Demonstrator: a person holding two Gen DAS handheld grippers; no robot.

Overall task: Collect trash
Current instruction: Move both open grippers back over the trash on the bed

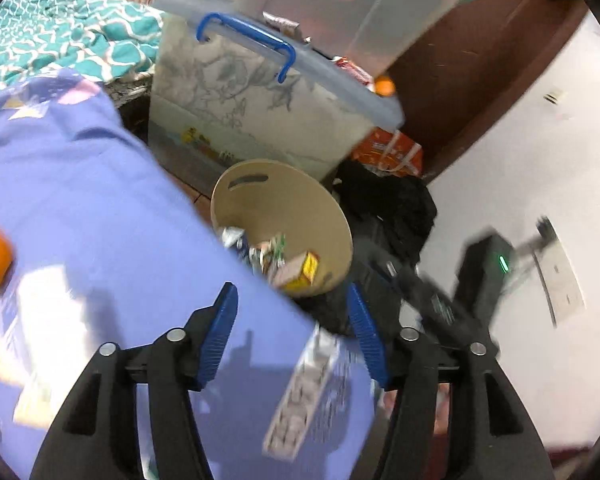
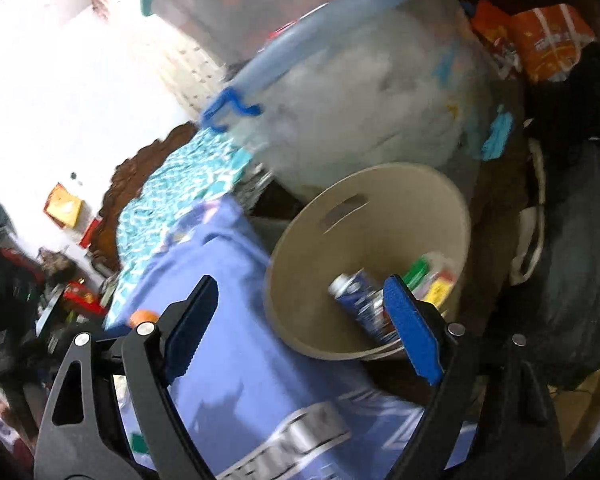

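Both the left claw (image 1: pixel 292 336) and the right claw (image 2: pixel 300 328) hang with fingers spread wide and empty above a purple bedsheet (image 1: pixel 100 200), and just past its edge stands the beige trash bin (image 2: pixel 300 280), holding a blue can (image 2: pixel 360 300) and crumpled wrappers (image 1: pixel 276 256).

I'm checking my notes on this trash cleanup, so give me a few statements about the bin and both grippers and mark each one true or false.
1. The beige bin already holds trash. True.
2. The right gripper grips the blue can. False: its jaws are open, and the can lies in the bin.
3. The left gripper is open and empty. True.
4. The bin stands on the purple bedsheet. False: it stands beside the bed.
5. The storage box has red handles. False: blue.
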